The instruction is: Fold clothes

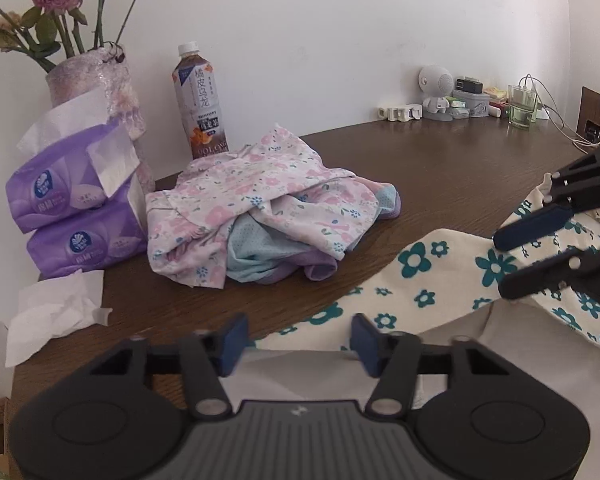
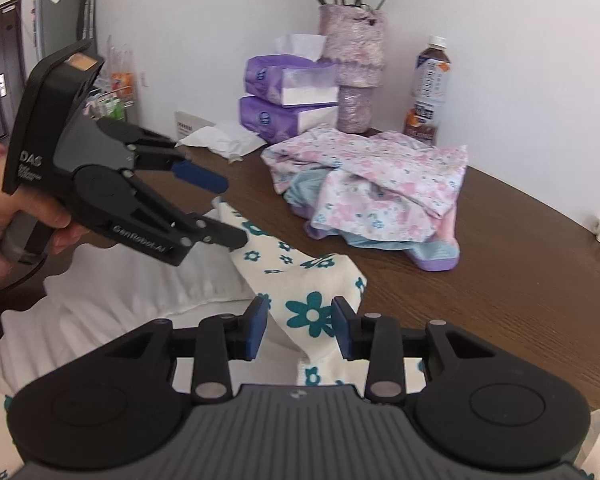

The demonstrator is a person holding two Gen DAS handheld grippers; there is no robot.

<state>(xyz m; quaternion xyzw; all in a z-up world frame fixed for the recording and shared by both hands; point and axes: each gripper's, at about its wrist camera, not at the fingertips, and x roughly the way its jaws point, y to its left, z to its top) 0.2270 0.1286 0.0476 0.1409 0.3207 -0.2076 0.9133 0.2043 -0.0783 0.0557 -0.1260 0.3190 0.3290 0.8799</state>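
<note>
Two purple tissue packs [image 1: 76, 216], stacked one on the other at the far left of my brown table [image 1: 440, 160]; a white tissue stands out of the top pack's opening. One crumpled tissue [image 1: 56, 312] lies loose in front of them. One pinkish vase [image 2: 356, 68], behind and touching the packs, holds dried pink roses on long green stems. One oolong tea bottle [image 1: 202, 100], white cap on, dark tea up to the neck, upright against the wall. One clear glass [image 1: 522, 106] at the far right end, greenish at the bottom; what is in it I cannot make out at this distance.

One heap of unfolded clothes [image 1: 260, 204], mid-table, in front of the bottle: pink floral cloth on top, pale blue mesh and lilac cloth beneath.

One cream garment with teal flowers [image 1: 440, 276], lying at the near edge of the table and hanging over toward me, partly over white cloth.

My left gripper [image 1: 298, 340]: released, blue pads apart, the cream garment's edge lying below and between them; neither pad presses on it.

My right gripper [image 2: 300, 330]: released likewise, pads parted, a fold of the flowered garment rising in the gap, touching neither pad as far as I can see. From the left view it hovers just above that same garment, well to the right.
</note>
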